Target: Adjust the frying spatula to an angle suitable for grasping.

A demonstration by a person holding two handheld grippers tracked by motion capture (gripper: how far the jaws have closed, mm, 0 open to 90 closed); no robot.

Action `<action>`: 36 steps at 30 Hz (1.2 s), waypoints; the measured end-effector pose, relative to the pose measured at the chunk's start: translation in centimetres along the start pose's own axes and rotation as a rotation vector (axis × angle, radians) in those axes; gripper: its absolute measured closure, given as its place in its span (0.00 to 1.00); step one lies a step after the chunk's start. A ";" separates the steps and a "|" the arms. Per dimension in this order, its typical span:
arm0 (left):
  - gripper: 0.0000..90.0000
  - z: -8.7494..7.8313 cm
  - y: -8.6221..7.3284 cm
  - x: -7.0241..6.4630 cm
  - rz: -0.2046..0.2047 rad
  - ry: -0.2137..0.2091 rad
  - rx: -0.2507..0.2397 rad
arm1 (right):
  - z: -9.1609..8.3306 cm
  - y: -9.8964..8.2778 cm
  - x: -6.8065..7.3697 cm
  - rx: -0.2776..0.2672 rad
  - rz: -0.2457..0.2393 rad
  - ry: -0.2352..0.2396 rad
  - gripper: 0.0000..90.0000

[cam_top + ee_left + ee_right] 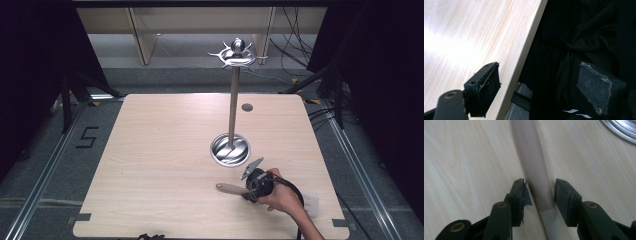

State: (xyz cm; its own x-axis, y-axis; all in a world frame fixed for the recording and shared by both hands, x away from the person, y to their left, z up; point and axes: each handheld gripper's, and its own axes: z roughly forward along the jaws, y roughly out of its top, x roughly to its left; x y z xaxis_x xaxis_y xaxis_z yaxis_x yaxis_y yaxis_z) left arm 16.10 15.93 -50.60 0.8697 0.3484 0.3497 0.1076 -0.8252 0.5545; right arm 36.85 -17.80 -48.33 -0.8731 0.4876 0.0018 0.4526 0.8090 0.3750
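A utensil lies flat at the table's front right, with a taupe handle (229, 188) and a pale whitish head (311, 202) that pokes out beyond the hand. My right gripper (246, 192) is down over it. In the right gripper view the handle (532, 167) runs between the two black jaws, and the right gripper (540, 192) is open, with a slim gap at the right jaw. A silver rack stands behind it, a tall pole (233, 102) on a round base (230, 149). My left gripper (537, 75) hangs open and empty over the table's near edge (524, 57).
The rack's top carries a ring of hooks (237, 54) under a ball knob. Its base rim (621, 130) lies close to the handle's far end. A small grey grommet (247, 107) sits in the light wood table (150, 150). Dark cloth (586, 32) hangs beyond the near edge.
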 end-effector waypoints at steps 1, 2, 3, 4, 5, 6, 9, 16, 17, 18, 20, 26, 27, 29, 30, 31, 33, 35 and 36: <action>0.19 0.0 0.0 0.0 0.000 0.000 0.000 | 0.0 0.0 -0.1 0.002 -0.015 0.006 0.69; 0.19 0.0 0.0 0.0 -0.001 0.000 0.000 | 0.0 0.0 -0.1 0.004 -0.011 -0.003 0.70; 0.19 0.1 0.0 0.0 -0.004 -0.007 -0.001 | 0.0 0.0 -0.1 0.004 -0.011 -0.003 0.70; 0.19 0.0 0.0 0.0 -0.001 -0.005 0.002 | -0.1 0.0 -0.1 0.017 -0.012 -0.006 0.71; 0.19 0.0 0.0 0.0 0.001 -0.001 0.001 | -0.1 0.0 -0.1 0.017 -0.012 -0.006 0.71; 0.19 0.0 0.0 0.0 0.001 -0.001 0.001 | -0.2 0.0 -0.3 0.025 -0.037 -0.009 0.71; 0.19 0.1 0.0 -0.1 0.000 -0.002 0.000 | -0.1 0.2 -0.2 0.036 -0.034 0.000 0.73; 0.19 0.1 0.0 0.0 -0.002 -0.006 0.000 | -0.1 0.9 -0.1 0.103 -0.023 -0.002 0.77; 0.19 0.0 0.0 0.0 0.000 -0.002 0.000 | -0.2 1.0 0.0 0.125 -0.008 -0.001 0.78; 0.19 0.0 0.0 0.0 0.000 -0.004 0.000 | -0.2 1.2 0.0 0.145 -0.032 -0.002 0.78; 0.19 0.1 0.0 -0.1 0.000 -0.003 0.000 | -0.1 1.4 -0.1 0.135 -0.100 -0.003 0.80; 0.19 0.0 0.0 0.0 0.001 -0.003 0.001 | -0.2 1.3 0.1 0.173 -0.124 -0.027 0.83; 0.19 0.0 0.0 0.0 0.001 -0.003 0.001 | -0.2 1.3 0.1 0.173 -0.124 -0.027 0.83; 0.19 0.1 0.0 -0.1 0.001 -0.004 0.000 | -0.2 1.3 0.1 0.177 -0.130 -0.029 0.83; 0.19 0.1 0.0 -0.1 -0.002 -0.004 0.000 | -0.2 1.3 0.0 0.184 -0.135 -0.024 0.83; 0.19 0.1 0.0 -0.1 -0.002 -0.004 0.000 | -0.2 1.3 0.0 0.184 -0.135 -0.024 0.83; 0.19 0.1 0.0 0.0 0.002 -0.014 0.003 | -0.3 1.4 0.2 0.198 -0.141 -0.039 0.83; 0.19 0.0 0.0 0.0 0.001 -0.004 0.001 | -0.2 1.4 0.0 0.195 -0.184 -0.041 0.83; 0.19 0.0 0.0 0.0 0.003 -0.003 0.001 | -0.3 1.5 0.3 0.209 -0.141 -0.055 0.83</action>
State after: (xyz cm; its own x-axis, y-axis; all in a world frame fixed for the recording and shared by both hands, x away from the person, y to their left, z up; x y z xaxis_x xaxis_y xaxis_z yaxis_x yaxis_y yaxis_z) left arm 16.06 15.91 -50.61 0.8716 0.3448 0.3486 0.1059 -0.8266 0.5528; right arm 37.24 -16.57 -47.53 -0.9218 0.3774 -0.0893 0.3595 0.9179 0.1678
